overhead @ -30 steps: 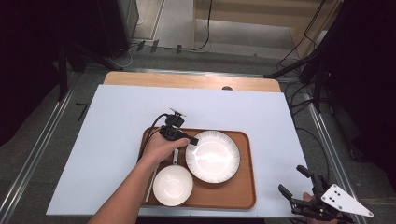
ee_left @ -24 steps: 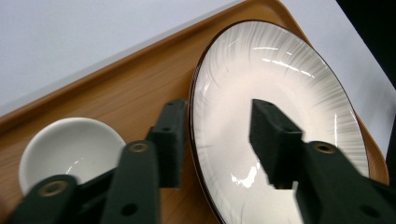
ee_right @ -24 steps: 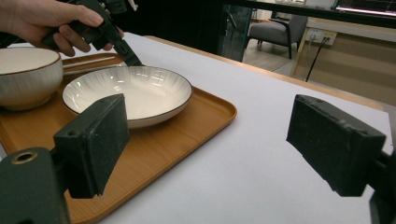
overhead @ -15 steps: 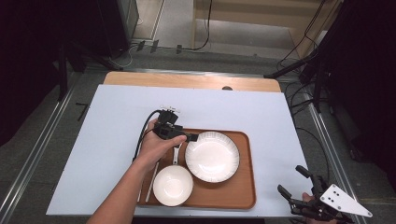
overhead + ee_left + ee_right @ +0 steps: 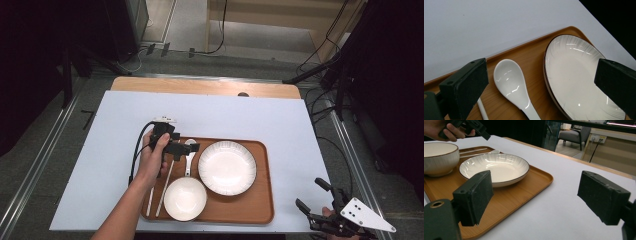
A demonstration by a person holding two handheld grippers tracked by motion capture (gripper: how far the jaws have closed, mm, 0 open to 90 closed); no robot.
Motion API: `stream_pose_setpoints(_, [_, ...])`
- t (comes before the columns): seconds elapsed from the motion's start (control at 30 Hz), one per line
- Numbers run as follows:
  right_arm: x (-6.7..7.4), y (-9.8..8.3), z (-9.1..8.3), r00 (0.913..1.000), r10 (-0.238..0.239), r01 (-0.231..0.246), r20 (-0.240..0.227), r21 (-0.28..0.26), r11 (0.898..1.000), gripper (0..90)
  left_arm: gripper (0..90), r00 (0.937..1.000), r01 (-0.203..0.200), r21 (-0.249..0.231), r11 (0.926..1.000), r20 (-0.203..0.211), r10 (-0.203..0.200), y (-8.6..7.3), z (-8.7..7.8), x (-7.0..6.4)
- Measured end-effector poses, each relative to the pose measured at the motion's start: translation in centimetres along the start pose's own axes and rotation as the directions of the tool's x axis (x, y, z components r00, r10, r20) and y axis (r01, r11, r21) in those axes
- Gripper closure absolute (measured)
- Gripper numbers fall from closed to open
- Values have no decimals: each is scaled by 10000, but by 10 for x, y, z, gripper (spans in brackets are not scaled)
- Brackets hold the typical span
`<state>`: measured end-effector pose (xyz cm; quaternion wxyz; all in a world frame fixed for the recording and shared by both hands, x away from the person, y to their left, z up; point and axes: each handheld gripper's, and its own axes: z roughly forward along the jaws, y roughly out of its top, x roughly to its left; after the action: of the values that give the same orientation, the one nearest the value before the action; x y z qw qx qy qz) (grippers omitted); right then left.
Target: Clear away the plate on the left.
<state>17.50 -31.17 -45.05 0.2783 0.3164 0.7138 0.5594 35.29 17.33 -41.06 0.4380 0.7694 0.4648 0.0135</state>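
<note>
A white ceramic spoon (image 5: 188, 161) (image 5: 510, 82) lies on the wooden tray (image 5: 260, 200), between a pair of white chopsticks (image 5: 165, 187) and a ribbed white plate (image 5: 227, 167) (image 5: 579, 80). A white bowl (image 5: 185, 198) (image 5: 439, 157) sits at the tray's near side. My left gripper (image 5: 186, 146) (image 5: 540, 72) hovers just above the spoon's head. Its jaws have just been opening and stand wide, pressing on nothing. My right gripper (image 5: 310, 193) (image 5: 535, 192) is open and empty, off the table's near right corner and pointing at the tray.
The tray rests on a pale sheet (image 5: 225, 115) covering the table, with bare sheet to the left, behind and right of it. Cables and dark stands (image 5: 320, 75) lie on the floor beyond the far edge.
The left gripper has opened and drawn back to the left and upward, away from the plate's rim. The spoon now lies free on the tray. The right gripper has stayed put.
</note>
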Motion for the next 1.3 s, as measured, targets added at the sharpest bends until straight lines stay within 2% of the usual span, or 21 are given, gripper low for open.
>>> stream_pose_setpoints(0.13, [0,1,0,10000,43,-42,70,-49,10000,131,0,9999,-108,-374,9992,-64,105,-4,-9,0])
stream_pose_setpoints(0.4, [0,0,0,10000,39,-39,44,3,10000,131,0,9997,-128,-720,9973,-211,113,-12,-25,3])
stream_pose_setpoints(0.67, [1,0,2,10000,19,-18,-24,58,10000,131,0,9996,-31,-838,9965,-282,7,-24,-39,8])
stream_pose_setpoints(1.07, [2,0,1,10000,10,-10,-45,105,9999,131,0,9975,360,-1504,9880,-547,-447,-43,-68,18])
stream_pose_setpoints(1.3, [2,-1,2,10000,24,-24,22,187,9998,131,0,9963,305,-1662,9856,-746,-434,-55,-80,21])
